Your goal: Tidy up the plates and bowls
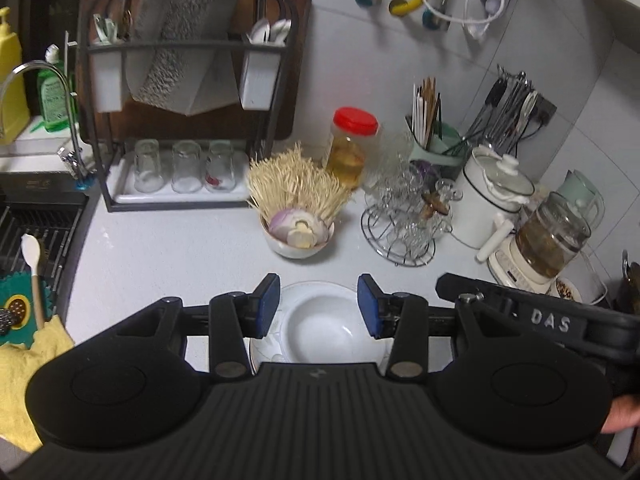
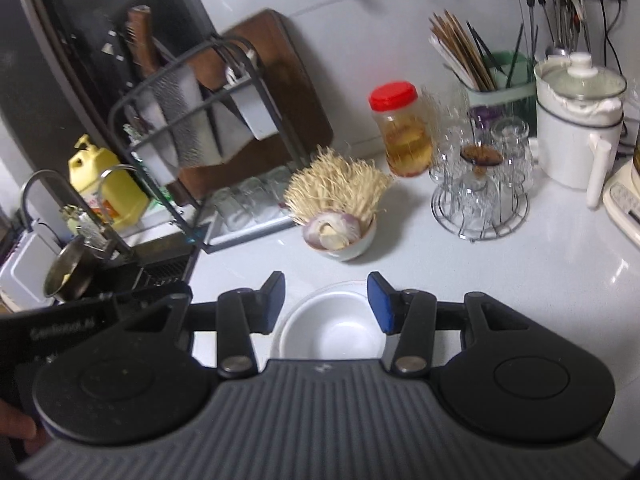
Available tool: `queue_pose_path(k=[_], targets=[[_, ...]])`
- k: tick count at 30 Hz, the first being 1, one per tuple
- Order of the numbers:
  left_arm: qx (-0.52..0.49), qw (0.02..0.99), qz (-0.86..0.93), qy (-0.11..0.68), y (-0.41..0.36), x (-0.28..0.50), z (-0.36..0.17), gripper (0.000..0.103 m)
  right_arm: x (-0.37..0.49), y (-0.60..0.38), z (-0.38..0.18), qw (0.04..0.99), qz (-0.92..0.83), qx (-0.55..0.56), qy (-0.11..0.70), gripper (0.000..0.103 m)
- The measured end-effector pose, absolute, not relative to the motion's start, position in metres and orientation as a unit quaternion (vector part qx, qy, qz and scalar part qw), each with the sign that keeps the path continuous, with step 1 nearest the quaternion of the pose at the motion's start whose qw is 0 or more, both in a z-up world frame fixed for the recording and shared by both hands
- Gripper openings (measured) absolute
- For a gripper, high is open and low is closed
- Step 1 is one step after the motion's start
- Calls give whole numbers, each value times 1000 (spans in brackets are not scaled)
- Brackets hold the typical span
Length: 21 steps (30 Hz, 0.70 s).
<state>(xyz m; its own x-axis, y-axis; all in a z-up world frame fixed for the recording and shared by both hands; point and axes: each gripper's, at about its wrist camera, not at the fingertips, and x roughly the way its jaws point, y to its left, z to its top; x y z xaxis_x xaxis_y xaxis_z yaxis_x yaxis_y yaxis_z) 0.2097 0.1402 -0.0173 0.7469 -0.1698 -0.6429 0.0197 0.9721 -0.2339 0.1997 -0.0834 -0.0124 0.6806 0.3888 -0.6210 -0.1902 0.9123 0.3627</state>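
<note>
Blue-padded left gripper [image 1: 318, 306] hangs spread wide above the white bowl [image 1: 324, 328], touching nothing; the right gripper [image 2: 326, 304] is equally wide, empty. Beyond the bowl on the bench [image 1: 160, 248], a small bowl of onion [image 1: 298, 236] stands, dish rack [image 1: 188, 96] behind.

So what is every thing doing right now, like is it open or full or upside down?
left gripper: open, holding nothing
right gripper: open, holding nothing
white bowl: upright, empty, on a plate
plate: flat on the counter, under the bowl
small bowl: upright, holds cut onion and pale strands
jar: upright, red lid on
glasses: upside down in the rack tray
white pot: lid on
</note>
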Motion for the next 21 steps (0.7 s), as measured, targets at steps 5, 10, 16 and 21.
queue_pose_path(k=[5,10,16,21], targets=[[-108,936,-33,332,128,178,-2,49,176,-92,5,913,178,125,345,49],[-119,937,-23,327,120,147,2,49,153,-104,20,916,188,126,330,49],[-117,940,-9,320,105,114,0,49,123,-115,29,921,199,118,313,49],[-107,944,-4,311,81,90,-1,50,97,-123,26,921,200,115,314,49]])
